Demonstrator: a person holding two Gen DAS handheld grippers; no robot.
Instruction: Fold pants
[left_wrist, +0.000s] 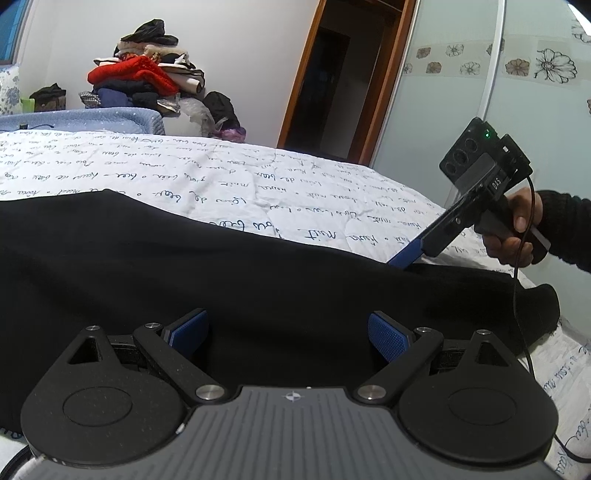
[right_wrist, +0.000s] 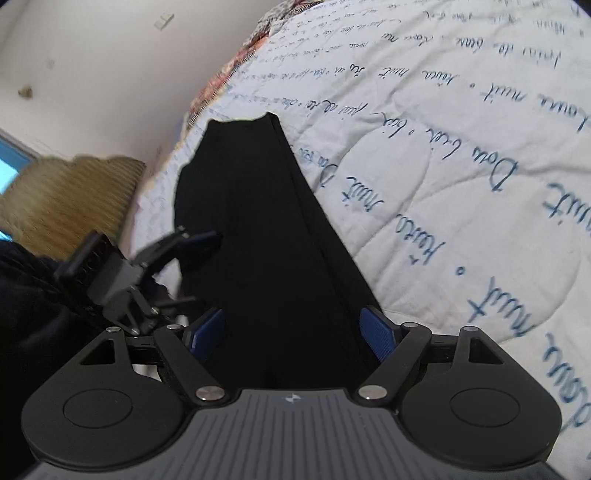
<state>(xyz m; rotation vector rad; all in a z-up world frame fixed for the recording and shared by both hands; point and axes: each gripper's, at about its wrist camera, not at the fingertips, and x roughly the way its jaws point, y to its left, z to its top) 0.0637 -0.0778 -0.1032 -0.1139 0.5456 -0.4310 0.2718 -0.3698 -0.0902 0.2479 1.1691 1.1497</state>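
Your right gripper (right_wrist: 291, 338) has its jaws spread wide with nothing pinched between the pads, and the pants (right_wrist: 266, 236) run straight ahead of it: from between the jaws the black cloth stretches away as a long, narrowing strip to its far end, so its long axis lies almost along the line the gripper points. The near end sits under and just ahead of the jaws, the right pad close to the seamed edge where the cloth meets the quilt (right_wrist: 461, 192). Your left gripper (left_wrist: 290, 336) is also wide open and empty, and for it the pants (left_wrist: 221, 280) lie crosswise, a broad dark band across the whole space ahead of the jaws from left to right, on the quilt (left_wrist: 184, 173). Seen from the left, the right gripper (left_wrist: 400, 260) comes in from the right side and its blue finger tip meets the far edge of the cloth near that end (whether it actually touches or only hovers over it you cannot tell from here). So, judging by this, each hand is nearest a different part: the right holds station at one end of the strip, the left at the near long edge further along. If the next move is another fold along the length, the end by the right jaws is probably the one to pick up and carry forward toward the far end.
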